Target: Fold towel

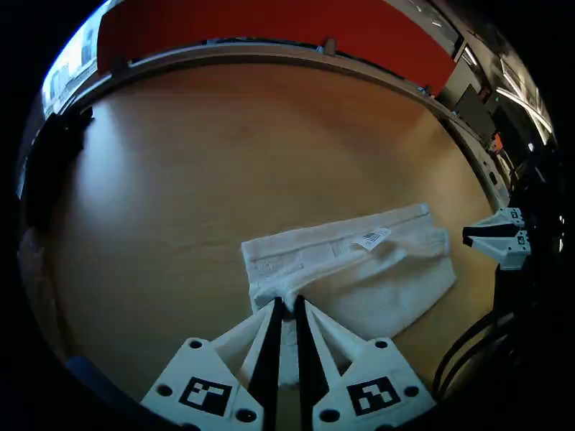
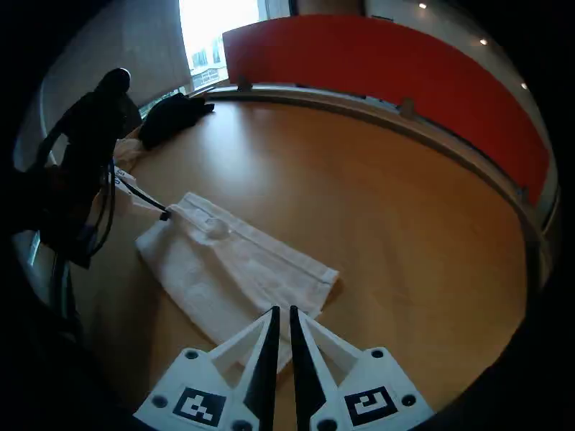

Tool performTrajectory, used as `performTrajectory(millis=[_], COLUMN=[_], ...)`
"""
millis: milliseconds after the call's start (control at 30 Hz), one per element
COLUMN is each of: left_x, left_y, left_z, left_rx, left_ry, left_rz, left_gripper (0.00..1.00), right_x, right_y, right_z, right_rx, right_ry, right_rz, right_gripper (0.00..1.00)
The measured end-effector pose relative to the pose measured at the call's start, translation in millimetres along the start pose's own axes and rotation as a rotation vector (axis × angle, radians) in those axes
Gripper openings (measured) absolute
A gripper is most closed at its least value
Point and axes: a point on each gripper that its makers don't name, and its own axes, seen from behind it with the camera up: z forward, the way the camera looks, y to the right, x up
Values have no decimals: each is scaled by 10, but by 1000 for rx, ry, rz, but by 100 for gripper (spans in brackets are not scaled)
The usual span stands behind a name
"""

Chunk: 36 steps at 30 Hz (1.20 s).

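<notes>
Between the closed fingers of the left gripper (image 1: 287, 310), pinched near edge of white rectangular cloth towel (image 1: 359, 269), lying flat on light wooden tabletop (image 1: 215, 158); right gripper (image 2: 282, 314), fingers together and empty, at the opposite end; red partition panel (image 1: 287, 29) behind.

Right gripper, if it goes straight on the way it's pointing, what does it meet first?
Probably the towel: its near edge lies just ahead of the right gripper. Its height above it is unclear.

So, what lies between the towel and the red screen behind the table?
The stretch is bare: wooden tabletop from the towel to the pale rim under the red screen, as the right gripper view shows.
</notes>
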Motion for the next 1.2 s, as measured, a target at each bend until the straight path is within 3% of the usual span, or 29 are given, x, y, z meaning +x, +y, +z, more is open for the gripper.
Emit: performTrajectory(millis=[133, 233, 300, 533, 600, 800, 1000, 1200], left_x=[29, 39, 36, 27, 23, 4, -22, -142], left_y=[18, 19, 13, -12, -21, -45, -61, -163], left_z=[15, 23, 28, 21, 10, -56, -166, -279], left_rx=[-5, -3, 1, 6, 8, 12, 8, 39], left_ry=[3, 3, 2, 3, 4, 4, 24, 26], left_rz=[-6, -16, -25, -51, -54, -65, -98, -109], left_gripper=[20, 31, 38, 55, 70, 94, 94, 94], right_x=[-13, -33, -51, -133, -143, -122, -86, -31], right_y=[-7, 3, 13, 85, 92, 73, 34, -10], right_z=[-1, 6, 12, 36, 40, 63, 109, 175], right_rx=[-3, -8, -12, -39, -43, -38, -29, -19], right_ry=[-2, -6, -9, -26, -28, -25, -24, -25], right_rz=[-1, 0, 1, -4, -9, -16, -27, -41], right_gripper=[12, 18, 26, 68, 72, 87, 89, 89])
